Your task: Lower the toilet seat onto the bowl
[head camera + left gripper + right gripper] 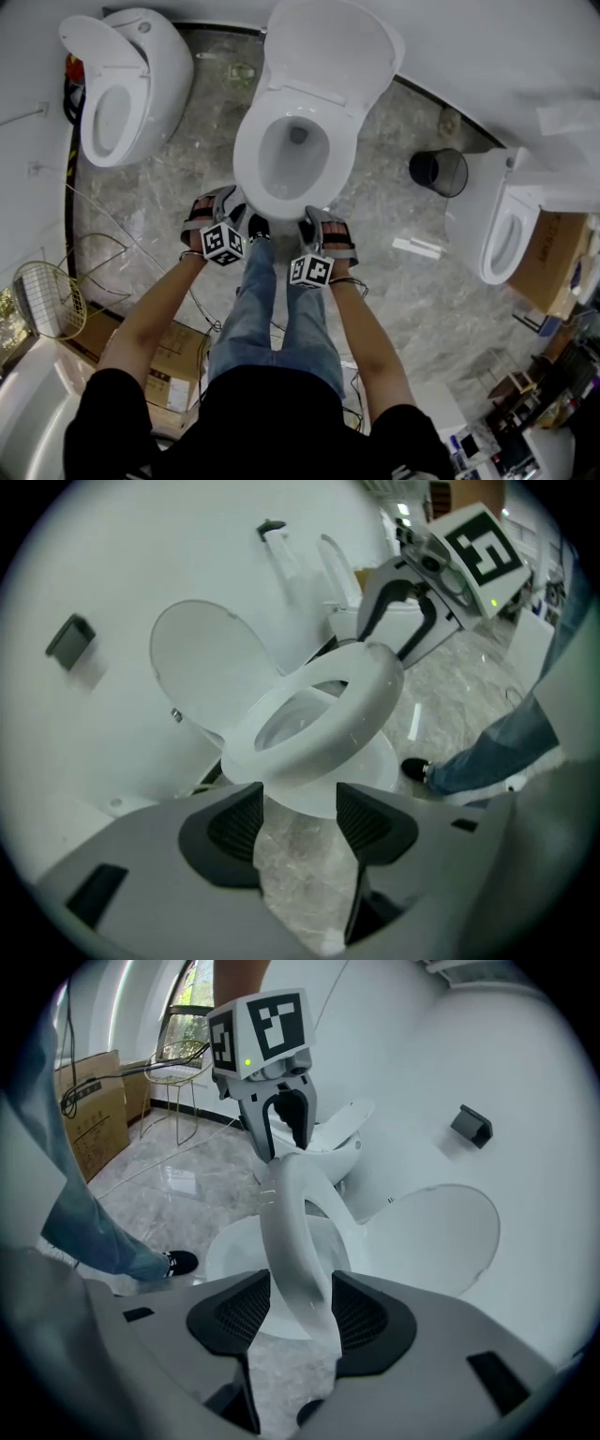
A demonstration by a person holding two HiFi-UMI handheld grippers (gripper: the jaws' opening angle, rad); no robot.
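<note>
Both grippers sit at the bowl's (380,766) six o'clock. Your right gripper (300,1288) pinches the toilet seat (366,700) just above it, so it won't slam; your left gripper (300,803) stands half open at its edge.

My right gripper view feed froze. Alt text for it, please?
The white toilet seat, edge-on and tilted above the bowl, runs between the jaws of the right gripper; whether they press on it is unclear. The left gripper sits at the seat's far rim, and the raised lid is at right.
</note>
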